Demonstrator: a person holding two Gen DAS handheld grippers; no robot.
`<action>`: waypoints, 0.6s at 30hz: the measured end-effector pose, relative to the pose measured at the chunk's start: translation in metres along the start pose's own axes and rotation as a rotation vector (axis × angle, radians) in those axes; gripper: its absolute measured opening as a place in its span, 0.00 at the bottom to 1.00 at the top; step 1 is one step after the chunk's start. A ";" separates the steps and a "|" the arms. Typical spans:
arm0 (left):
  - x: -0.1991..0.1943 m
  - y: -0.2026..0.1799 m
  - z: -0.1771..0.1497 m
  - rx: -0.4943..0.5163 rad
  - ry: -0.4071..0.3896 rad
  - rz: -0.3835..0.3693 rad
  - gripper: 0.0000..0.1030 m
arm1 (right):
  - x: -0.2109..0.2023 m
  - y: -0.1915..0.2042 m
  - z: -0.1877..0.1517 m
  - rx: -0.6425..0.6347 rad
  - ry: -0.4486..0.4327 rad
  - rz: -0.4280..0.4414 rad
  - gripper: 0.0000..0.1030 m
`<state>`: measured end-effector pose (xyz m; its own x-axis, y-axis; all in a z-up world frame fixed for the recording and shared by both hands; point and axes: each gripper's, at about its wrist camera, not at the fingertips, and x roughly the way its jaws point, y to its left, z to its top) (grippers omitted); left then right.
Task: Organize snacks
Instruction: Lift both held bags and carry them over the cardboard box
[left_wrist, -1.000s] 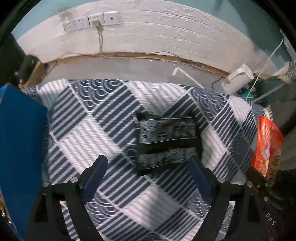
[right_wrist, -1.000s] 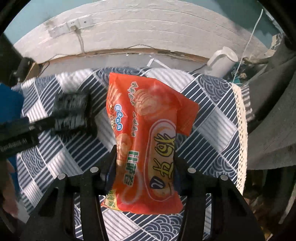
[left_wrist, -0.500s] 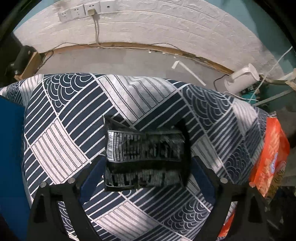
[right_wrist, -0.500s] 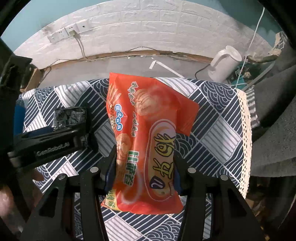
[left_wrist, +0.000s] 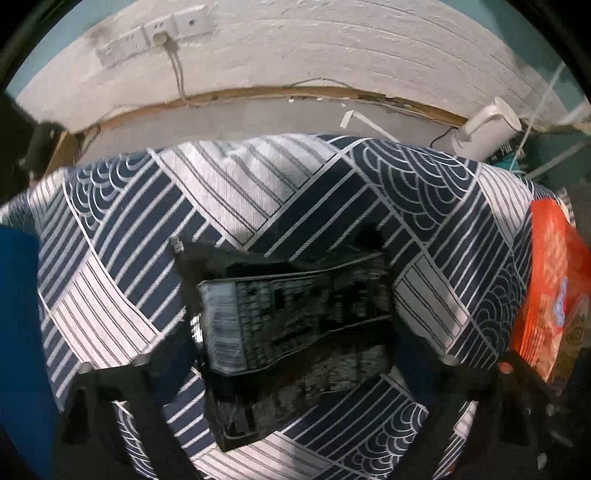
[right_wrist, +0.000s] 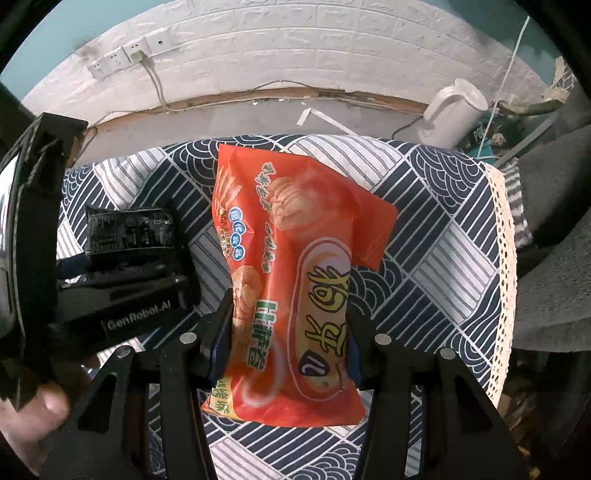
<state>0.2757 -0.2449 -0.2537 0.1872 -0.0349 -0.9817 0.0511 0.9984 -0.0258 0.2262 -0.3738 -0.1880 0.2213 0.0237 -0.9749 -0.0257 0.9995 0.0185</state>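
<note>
Early in the job, by my read: 2 snacks in play, neither put away yet. No bin or shelf for them shows clearly, only a blue thing (left_wrist: 18, 332) at the left edge of the left wrist view, and I can't tell what it is.

My right gripper (right_wrist: 290, 321) is clamped on the orange snack bag (right_wrist: 295, 280), pads squeezing its lower half so the film pinches in at the waist, with the top of the bag sticking out beyond the fingers, over the tablecloth (right_wrist: 443, 229).

My left gripper (left_wrist: 291, 354) points down over the black packet (left_wrist: 295, 325), which lies flat on the cloth between the fingers. The jaws have just been closing. The view is blurred and dark at the pads, so I can't tell if they press on it yet. I judge this grasp as the step in hand. Left to do: lift both and place them.

Materials:
- Orange bag: glossy plastic film, puffy, creased, printed chips and green and white lettering.
- Black packet: shiny foil, flat rectangle, fine white print, crimped end seams.
- Tablecloth: woven fabric, navy and white stripe and wave blocks, lace edge on the right.
- Behind: white brick-pattern wall (right_wrist: 332, 48), a white kettle (right_wrist: 454, 110) on the floor.
</note>
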 end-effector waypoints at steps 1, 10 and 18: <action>-0.003 -0.001 0.000 0.014 -0.013 0.005 0.66 | 0.000 0.000 0.000 0.001 -0.001 0.001 0.48; -0.015 0.013 -0.009 0.047 -0.027 -0.041 0.44 | -0.004 0.003 -0.004 -0.003 -0.012 0.007 0.48; -0.039 0.029 -0.031 0.075 -0.066 -0.015 0.43 | -0.021 0.010 -0.011 0.000 -0.048 0.019 0.48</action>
<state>0.2396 -0.2137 -0.2217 0.2503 -0.0557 -0.9666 0.1268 0.9916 -0.0243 0.2103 -0.3649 -0.1694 0.2670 0.0441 -0.9627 -0.0300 0.9988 0.0374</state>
